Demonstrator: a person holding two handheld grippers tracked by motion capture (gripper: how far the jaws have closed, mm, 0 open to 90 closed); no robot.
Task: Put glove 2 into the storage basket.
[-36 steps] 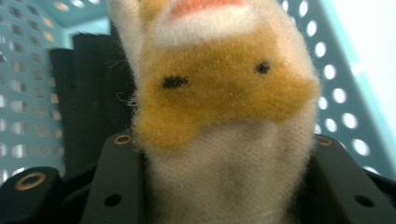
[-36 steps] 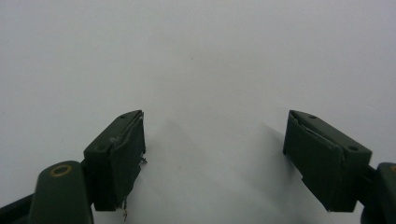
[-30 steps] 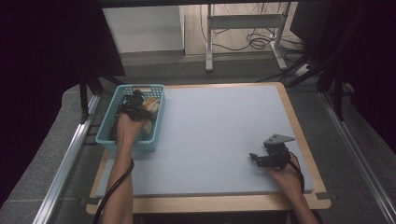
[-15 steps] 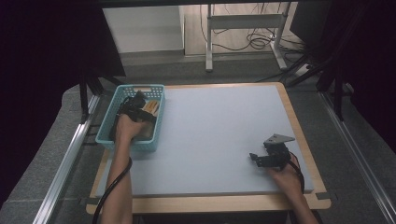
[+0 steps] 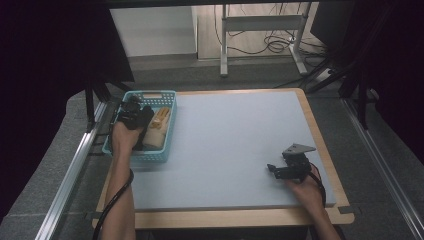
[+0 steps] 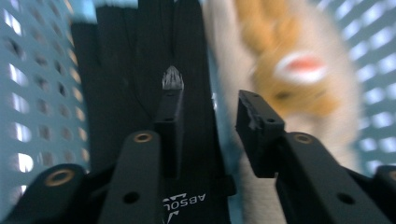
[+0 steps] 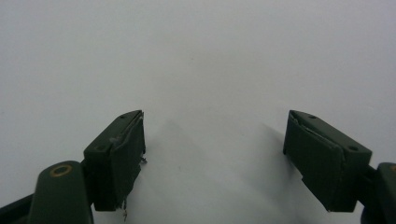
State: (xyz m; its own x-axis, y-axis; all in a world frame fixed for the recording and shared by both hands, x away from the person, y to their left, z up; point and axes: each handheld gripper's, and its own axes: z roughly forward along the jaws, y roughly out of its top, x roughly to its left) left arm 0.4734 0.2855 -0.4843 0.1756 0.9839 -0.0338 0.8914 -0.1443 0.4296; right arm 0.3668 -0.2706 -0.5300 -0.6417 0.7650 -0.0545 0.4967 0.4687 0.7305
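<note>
Now the left gripper (image 6: pixel 208 109) has just narrowed its jaws over a black glove (image 6: pixel 140 60) in the teal basket (image 5: pixel 167 100) at far left, apparently starting a pick; nothing pinched yet. The right gripper (image 7: pixel 212 154) rests wide open, empty, near right.

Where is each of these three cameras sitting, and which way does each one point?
High view: above the table's near edge, looking forward and down; both forearms, left gripper and right gripper show.
Left gripper view: rides that gripper, looking into the perforated teal plastic basket at a black fabric glove and an orange-and-cream soft toy; its jaws have just been closing.
Right gripper view: looks along open jaws at the pale blue tabletop.
Shared: high and left views both show basket, glove and toy.
</note>
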